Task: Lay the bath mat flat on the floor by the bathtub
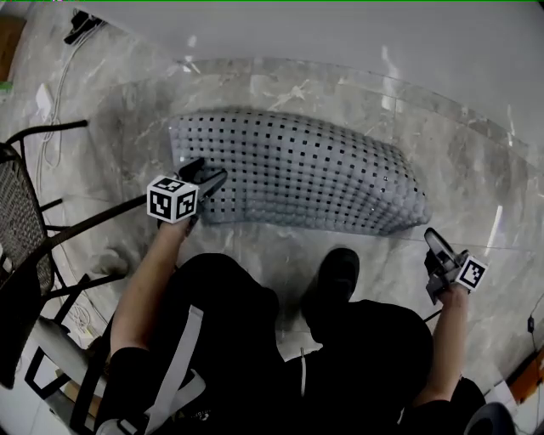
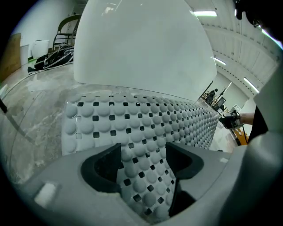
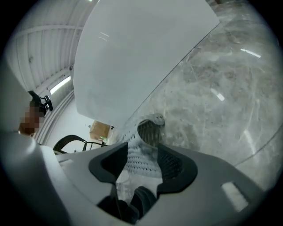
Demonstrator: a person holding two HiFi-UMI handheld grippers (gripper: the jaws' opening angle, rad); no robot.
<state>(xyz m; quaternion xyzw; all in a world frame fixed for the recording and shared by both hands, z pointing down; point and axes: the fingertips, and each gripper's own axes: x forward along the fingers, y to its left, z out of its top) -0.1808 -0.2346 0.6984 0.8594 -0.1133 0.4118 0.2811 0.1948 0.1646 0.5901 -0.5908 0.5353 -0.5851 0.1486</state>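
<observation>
Beside white bathtub (image 1: 340, 25), grey marble floor (image 1: 476, 170)

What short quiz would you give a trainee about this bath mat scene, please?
1. True or false: the bath mat lies fully flat on the floor.
2. Which grips the mat? A) left gripper B) right gripper C) both.
3. Fill in: the right gripper's jaws are ____.
Key: 1 false, its right end curls up; 2 A; 3 open, clear of the mat.
</observation>
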